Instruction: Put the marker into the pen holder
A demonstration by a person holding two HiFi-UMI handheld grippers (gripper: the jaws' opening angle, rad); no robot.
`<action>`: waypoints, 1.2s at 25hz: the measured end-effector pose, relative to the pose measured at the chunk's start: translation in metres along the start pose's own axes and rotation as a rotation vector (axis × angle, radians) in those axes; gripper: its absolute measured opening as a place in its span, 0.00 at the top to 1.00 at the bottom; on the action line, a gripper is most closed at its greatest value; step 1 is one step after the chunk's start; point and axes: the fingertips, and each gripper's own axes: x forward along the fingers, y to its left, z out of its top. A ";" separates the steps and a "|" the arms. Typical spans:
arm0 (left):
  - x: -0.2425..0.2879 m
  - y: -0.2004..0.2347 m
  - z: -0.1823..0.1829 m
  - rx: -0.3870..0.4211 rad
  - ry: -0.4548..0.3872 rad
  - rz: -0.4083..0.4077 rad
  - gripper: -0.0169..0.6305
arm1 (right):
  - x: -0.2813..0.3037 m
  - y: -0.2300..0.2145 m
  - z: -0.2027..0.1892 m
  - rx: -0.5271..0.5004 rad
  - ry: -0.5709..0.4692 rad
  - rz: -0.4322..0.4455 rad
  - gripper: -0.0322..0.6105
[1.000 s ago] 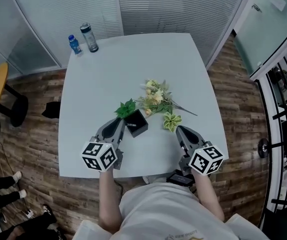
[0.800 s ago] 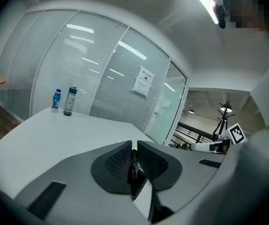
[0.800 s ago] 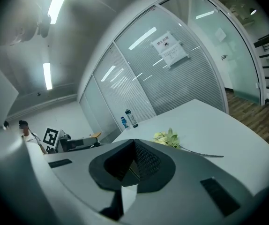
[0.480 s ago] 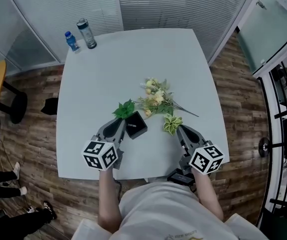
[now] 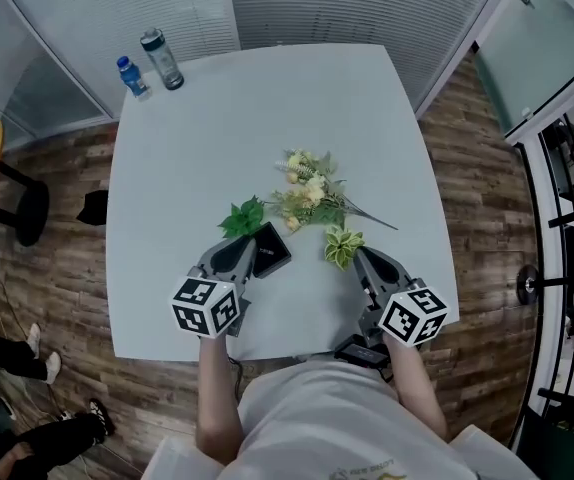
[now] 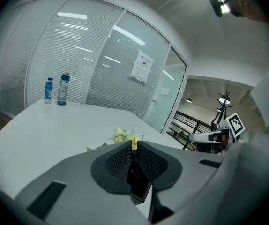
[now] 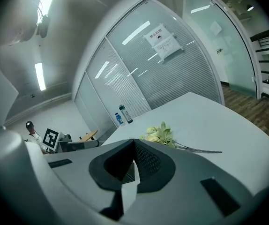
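A pale grey square table [image 5: 227,128] carries everything, and most of its top is bare. At its near edge the person holds both tools low over the surface. The left gripper [image 6: 133,144] is left of the middle and the right gripper [image 7: 134,142] is nearer the right corner.

A loose bunch of cream and yellow artificial flowers [image 5: 305,190] lies about the middle of the table, its stems trailing toward the right edge.

The black open-topped square pen holder [image 5: 272,248] sits tilted between the flowers and the near edge, right at the left gripper's tip. That gripper's jaws stand almost together, with a thin black panel pinched between the pads. I take the panel for a wall of the pen holder. The right gripper's jaws meet at the tips with nothing between them.

Two bottles stand at the far left corner: a clear grey-capped one [image 5: 160,58] and a smaller blue one [image 5: 130,77]. A dark green leaf sprig [image 5: 244,216] lies just beyond the pen holder, and a pale variegated one [image 5: 342,245] just ahead of the right gripper.

No marker shows in any view — not on the table, in the jaws or in the holder. By my reading the task has barely begun: the holder is in hand, but the marker has yet to be found, picked up and dropped in.
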 end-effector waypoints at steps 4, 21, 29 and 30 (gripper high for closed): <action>0.011 -0.002 -0.006 0.006 0.030 -0.014 0.91 | 0.004 -0.007 -0.001 0.008 0.007 -0.007 0.92; 0.039 -0.007 -0.029 0.051 0.143 -0.040 0.91 | 0.020 -0.022 -0.007 0.025 0.047 -0.011 0.93; 0.046 -0.010 -0.035 0.122 0.190 -0.028 0.91 | 0.027 -0.026 -0.011 0.031 0.063 -0.004 0.92; 0.046 -0.010 -0.035 0.127 0.195 -0.026 0.91 | 0.028 -0.026 -0.010 0.032 0.064 -0.002 0.92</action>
